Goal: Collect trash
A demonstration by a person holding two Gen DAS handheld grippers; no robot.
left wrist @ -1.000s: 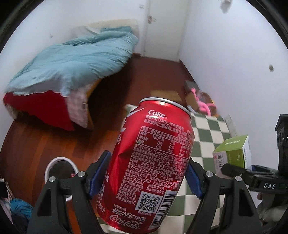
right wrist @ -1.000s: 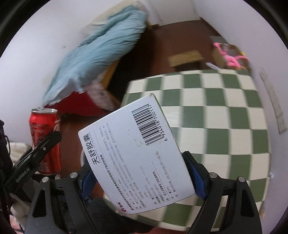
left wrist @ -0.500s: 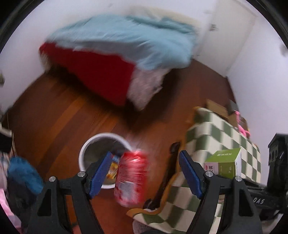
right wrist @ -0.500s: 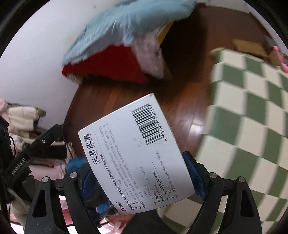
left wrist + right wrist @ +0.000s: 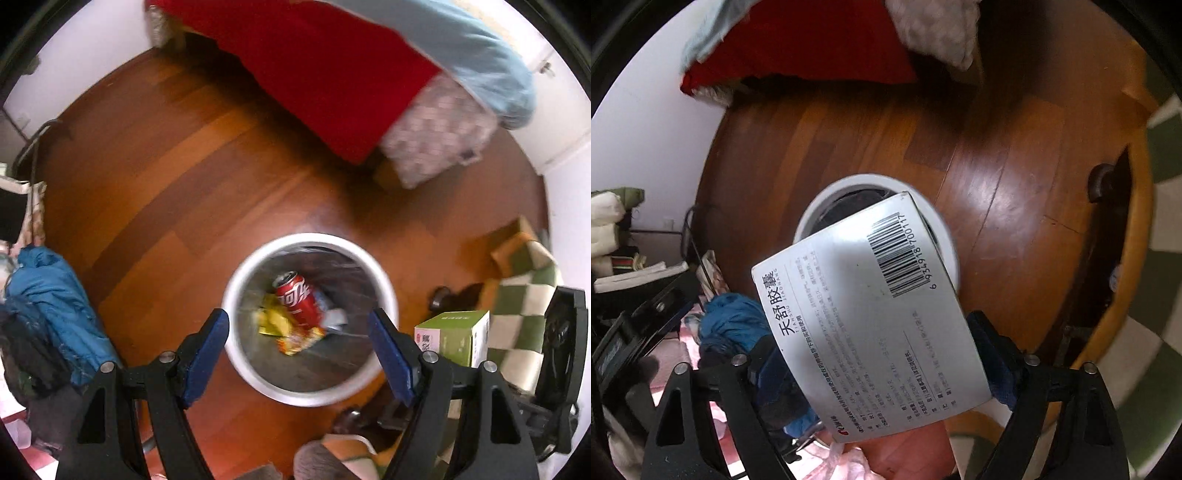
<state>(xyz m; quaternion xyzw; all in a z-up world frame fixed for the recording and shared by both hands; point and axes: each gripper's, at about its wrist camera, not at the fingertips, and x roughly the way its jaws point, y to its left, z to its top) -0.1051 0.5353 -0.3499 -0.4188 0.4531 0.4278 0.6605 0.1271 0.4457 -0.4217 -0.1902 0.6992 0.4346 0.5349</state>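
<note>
The medicine carton [image 5: 871, 314] is clamped tight between the right gripper [image 5: 875, 369] pads, tilted, with the white trash bin [image 5: 942, 229] ahead and partly hidden behind it. So a miss could easily be caused by letting go too early, since the bin edge is all that's lined up. The left gripper [image 5: 299, 350] is spread wide with nothing held, and the Coke can [image 5: 297, 299] is seen lying inside the bin straight ahead of it, on snack wrappers [image 5: 286, 332].
</note>
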